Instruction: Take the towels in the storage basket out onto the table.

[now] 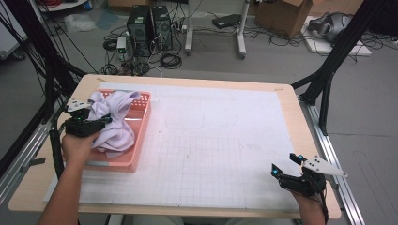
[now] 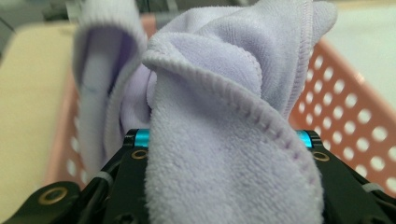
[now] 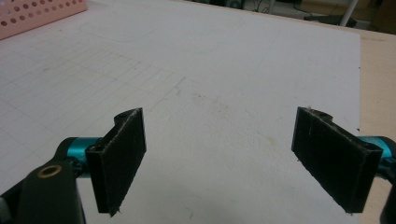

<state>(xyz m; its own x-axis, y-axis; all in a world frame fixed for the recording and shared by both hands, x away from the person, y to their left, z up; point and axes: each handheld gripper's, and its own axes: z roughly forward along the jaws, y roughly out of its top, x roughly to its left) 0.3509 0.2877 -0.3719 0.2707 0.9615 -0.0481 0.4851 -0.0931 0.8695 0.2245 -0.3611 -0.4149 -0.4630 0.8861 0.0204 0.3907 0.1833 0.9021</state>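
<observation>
While the high view is looking down on the table (image 1: 291, 101), the left gripper (image 1: 104, 121) is sitting at the left of the frame, clamping a bunch of the lilac cloth (image 1: 117, 124). That cloth is lying heaped in the pink basket (image 1: 143, 126), which is standing on the white grid mat (image 1: 216, 150) near the table's left edge. A fold of fabric is rising over the basket's far rim. Down at the lower right of the frame, the right gripper (image 1: 284, 163) is resting near the mat's corner, well apart from the basket, its jaws standing wide with nothing between them.

Switching to the left gripper view, the lilac cloth (image 2: 224, 154) is bulging up through the middle of the frame, pinched between the two black jaws at the bottom, its stitched hem curving across the centre. Behind it, the pink basket (image 2: 345, 126) is showing its perforated wall along the right side.

Over in the right gripper view, the right gripper (image 3: 219, 163) is holding its two padded jaws far apart above the bare white grid mat (image 3: 205, 74). A corner of the pink basket (image 3: 37, 14) is peeking in at the upper left.
</observation>
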